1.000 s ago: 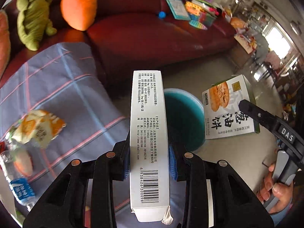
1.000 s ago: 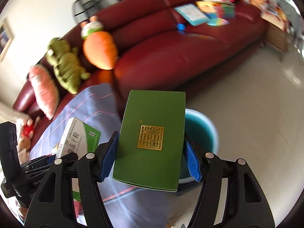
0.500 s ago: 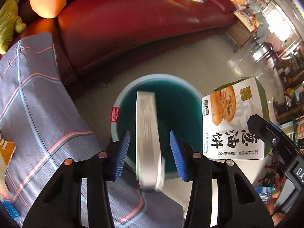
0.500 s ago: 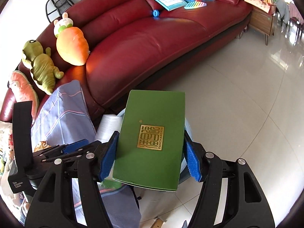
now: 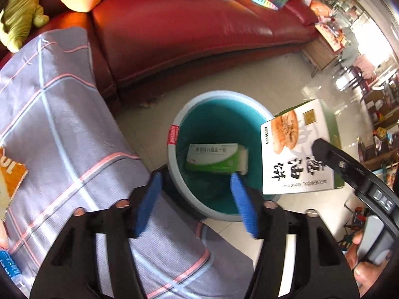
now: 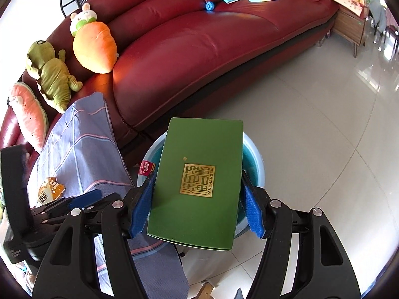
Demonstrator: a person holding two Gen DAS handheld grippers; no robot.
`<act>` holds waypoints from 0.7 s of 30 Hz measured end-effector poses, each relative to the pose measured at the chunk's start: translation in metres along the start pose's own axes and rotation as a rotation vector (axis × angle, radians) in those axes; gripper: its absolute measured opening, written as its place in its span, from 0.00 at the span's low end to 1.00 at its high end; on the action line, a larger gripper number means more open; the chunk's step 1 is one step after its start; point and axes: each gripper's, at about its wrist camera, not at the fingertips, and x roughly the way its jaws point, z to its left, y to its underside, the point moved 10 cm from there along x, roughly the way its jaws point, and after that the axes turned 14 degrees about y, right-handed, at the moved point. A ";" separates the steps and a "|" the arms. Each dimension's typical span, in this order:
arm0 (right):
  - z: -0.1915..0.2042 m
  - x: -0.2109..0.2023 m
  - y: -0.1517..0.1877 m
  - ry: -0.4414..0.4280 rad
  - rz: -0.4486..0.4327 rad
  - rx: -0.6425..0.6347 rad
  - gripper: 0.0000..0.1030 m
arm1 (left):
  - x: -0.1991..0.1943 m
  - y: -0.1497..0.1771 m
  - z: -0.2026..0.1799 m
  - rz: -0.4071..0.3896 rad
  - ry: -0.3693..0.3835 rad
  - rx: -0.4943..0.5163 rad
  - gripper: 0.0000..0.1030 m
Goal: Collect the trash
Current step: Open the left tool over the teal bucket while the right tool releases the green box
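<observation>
A round teal bin (image 5: 174,154) stands on the floor beside the cloth-covered table. A green and white medicine box (image 5: 214,158) lies inside it. My left gripper (image 5: 195,201) is open and empty just above the bin's near rim. My right gripper (image 6: 197,203) is shut on a green pastry box (image 6: 199,184) and holds it over the bin (image 6: 256,159). The same box (image 5: 296,149) shows its white printed face at the right of the left wrist view, above the bin's right rim.
A striped grey cloth (image 5: 64,137) covers the table at left, with an orange snack bag (image 6: 49,190) and a water bottle (image 5: 10,269) on it. A red sofa (image 6: 199,44) with plush toys and books stands behind. Tiled floor (image 6: 311,114) lies to the right.
My left gripper opened and the medicine box dropped into the bin. My right gripper carried the pastry box over the bin.
</observation>
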 end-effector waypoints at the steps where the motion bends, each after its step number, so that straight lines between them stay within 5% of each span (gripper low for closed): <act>1: 0.003 0.002 0.000 0.001 0.003 -0.005 0.60 | -0.005 0.001 0.002 -0.013 -0.002 -0.003 0.72; 7: 0.021 0.018 0.002 0.005 0.036 -0.041 0.64 | -0.034 0.003 0.014 -0.077 0.013 -0.049 0.85; 9: 0.026 0.023 0.004 0.004 0.061 -0.040 0.72 | -0.041 0.004 0.018 -0.087 0.022 -0.067 0.86; 21: 0.036 0.023 0.010 0.067 0.081 -0.099 0.78 | -0.069 0.020 0.025 -0.114 0.018 -0.083 0.89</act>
